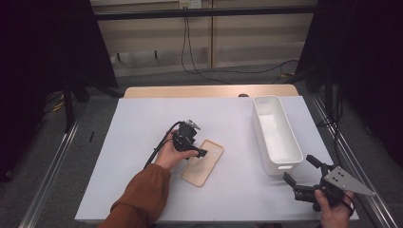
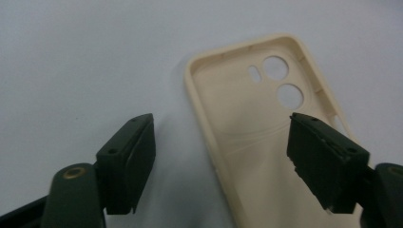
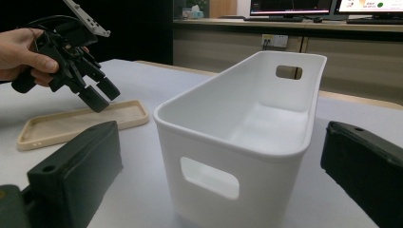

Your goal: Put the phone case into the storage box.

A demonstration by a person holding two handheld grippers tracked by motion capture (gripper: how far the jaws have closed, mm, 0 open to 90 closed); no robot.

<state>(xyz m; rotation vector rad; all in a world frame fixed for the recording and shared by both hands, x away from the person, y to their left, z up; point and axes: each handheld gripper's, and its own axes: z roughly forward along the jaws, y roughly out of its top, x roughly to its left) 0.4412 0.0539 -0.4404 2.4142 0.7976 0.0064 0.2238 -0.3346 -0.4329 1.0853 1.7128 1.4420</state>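
The phone case (image 2: 256, 142) is cream, lying inside-up with two round camera holes; no writing is readable. The left hand-held gripper (image 2: 221, 161) straddles its edge, jaws apart, gripping nothing. The right hand-held gripper (image 3: 214, 171) stands wide open, empty.

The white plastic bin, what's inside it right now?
The white plastic bin looks empty: its bare floor and inner walls show in the high view and the right gripper view. The floor strip behind its near wall is hidden.

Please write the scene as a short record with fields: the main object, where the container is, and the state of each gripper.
main object: beige phone case, lying flat, inner side up
left gripper: jaws apart above the case edge, not gripping it
right gripper: open, holds nothing, near the bin's near end
container: white bin, right of the case, empty
surface: white table
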